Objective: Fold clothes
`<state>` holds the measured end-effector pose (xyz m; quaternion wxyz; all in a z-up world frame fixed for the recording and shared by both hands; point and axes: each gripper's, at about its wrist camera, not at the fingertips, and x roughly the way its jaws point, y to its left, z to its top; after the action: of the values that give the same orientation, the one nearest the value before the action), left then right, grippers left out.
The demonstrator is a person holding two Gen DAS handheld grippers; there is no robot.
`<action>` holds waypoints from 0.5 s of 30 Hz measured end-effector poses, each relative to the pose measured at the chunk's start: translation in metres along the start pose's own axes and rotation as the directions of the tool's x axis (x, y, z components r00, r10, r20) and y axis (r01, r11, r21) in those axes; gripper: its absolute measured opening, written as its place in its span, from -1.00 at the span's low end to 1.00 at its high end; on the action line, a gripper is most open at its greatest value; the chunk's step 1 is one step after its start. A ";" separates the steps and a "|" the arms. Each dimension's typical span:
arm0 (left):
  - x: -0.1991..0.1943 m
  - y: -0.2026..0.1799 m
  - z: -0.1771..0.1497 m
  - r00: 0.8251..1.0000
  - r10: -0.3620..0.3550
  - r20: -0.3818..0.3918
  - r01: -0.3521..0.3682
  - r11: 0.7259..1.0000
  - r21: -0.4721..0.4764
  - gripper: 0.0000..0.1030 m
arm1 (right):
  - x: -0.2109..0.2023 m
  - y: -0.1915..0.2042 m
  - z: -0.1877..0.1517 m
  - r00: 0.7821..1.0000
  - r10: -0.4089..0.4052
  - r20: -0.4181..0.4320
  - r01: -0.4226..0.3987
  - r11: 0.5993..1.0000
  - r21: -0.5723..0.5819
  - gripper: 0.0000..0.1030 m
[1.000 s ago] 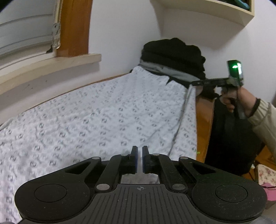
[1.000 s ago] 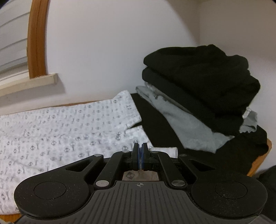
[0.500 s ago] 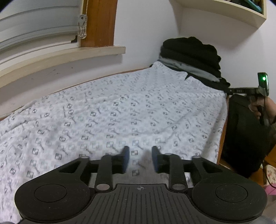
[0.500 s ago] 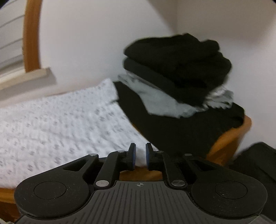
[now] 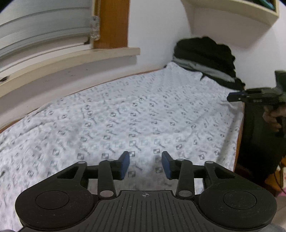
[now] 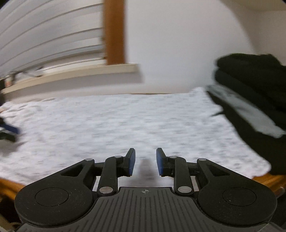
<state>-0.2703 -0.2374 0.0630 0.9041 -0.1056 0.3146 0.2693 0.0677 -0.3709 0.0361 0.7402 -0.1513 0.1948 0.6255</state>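
A white patterned garment point(image 5: 135, 114) lies spread flat over most of a wooden surface point(image 6: 264, 178), its small grey check-and-script print clear in the left wrist view and smeared by motion blur in the right wrist view point(image 6: 125, 125). Its near right edge hangs slightly over the wooden rim, and its far right corner runs up against a stack of folded clothes point(image 5: 205, 53): black garments on top, a grey one sandwiched beneath, more black cloth at the bottom, piled in the corner by the wall. The same stack point(image 6: 250, 92) fills the right side of the right wrist view. The left gripper point(image 5: 145, 165) hovers just above the near part of the white garment, its blue-padded fingers spread wide with nothing between them. The right gripper point(image 6: 145, 164) is likewise spread apart and empty over the garment's near edge; in the left wrist view it appears at the far right point(image 5: 232, 97), held in a hand point(image 5: 273, 117) beside the surface's right edge. Behind the surface are a pale window sill point(image 5: 71, 60), a wooden window frame point(image 5: 110, 23) and a lowered grey roller shutter point(image 5: 42, 32). A cream shelf point(image 5: 232, 12) is mounted high on the white wall above the stack.
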 end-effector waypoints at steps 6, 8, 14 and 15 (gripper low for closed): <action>0.027 -0.004 0.018 0.999 -0.009 -0.038 0.012 0.996 0.089 -0.43 | -0.024 0.056 -0.003 0.993 0.111 -0.046 -0.114 0.990 -0.078 -0.49; 0.034 -0.003 0.021 0.999 -0.005 -0.048 0.010 0.995 0.096 -0.43 | -0.033 0.070 -0.005 0.989 0.130 -0.065 -0.136 0.985 -0.105 -0.49; 0.042 0.006 0.022 0.999 -0.017 -0.043 0.020 0.997 0.076 -0.42 | -0.044 0.107 -0.011 0.967 0.225 -0.117 -0.240 0.962 -0.129 -0.49; 0.042 0.006 0.022 0.999 -0.020 -0.040 0.023 0.997 0.072 -0.42 | -0.045 0.113 -0.012 0.964 0.234 -0.123 -0.250 0.959 -0.136 -0.49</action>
<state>-0.2351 -0.2065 0.0534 0.9039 -0.0816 0.3404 0.2459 -0.0507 -0.3961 0.0491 0.6331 -0.2144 0.2031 0.7156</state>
